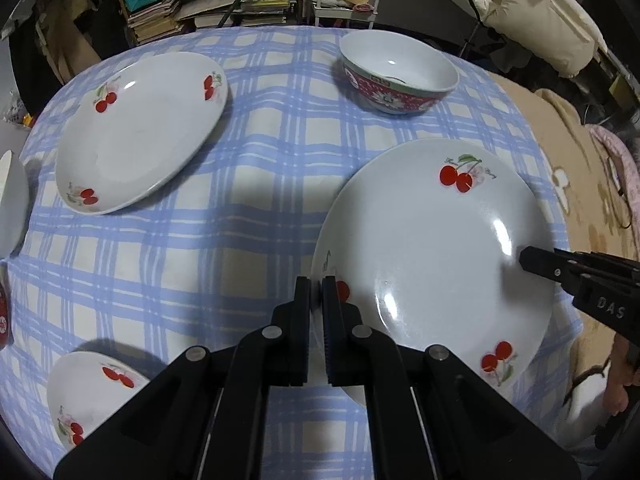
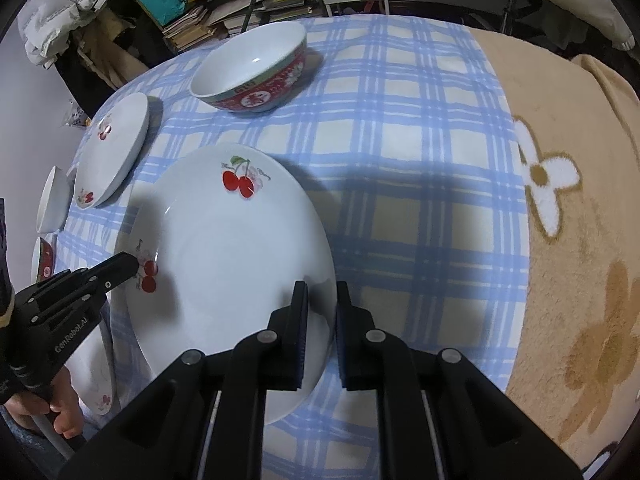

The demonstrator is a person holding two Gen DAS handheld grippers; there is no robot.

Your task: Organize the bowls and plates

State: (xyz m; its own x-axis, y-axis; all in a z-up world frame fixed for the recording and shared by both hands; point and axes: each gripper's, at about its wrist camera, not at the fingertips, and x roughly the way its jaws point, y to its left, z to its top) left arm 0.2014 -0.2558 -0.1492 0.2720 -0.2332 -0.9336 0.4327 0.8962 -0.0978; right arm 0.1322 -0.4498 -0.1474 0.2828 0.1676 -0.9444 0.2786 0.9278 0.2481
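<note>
A lived-in home — checked tablecloth, stacked books, floral blanket.

Both tongs are matte black with silver pivot pins, one stamped "GenRobot.AI".

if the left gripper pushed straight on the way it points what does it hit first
The left gripper is already shut on the rim of the big cherry plate, so going on would likely press that rim down into the checked tablecloth beneath; depth is unclear.
</note>
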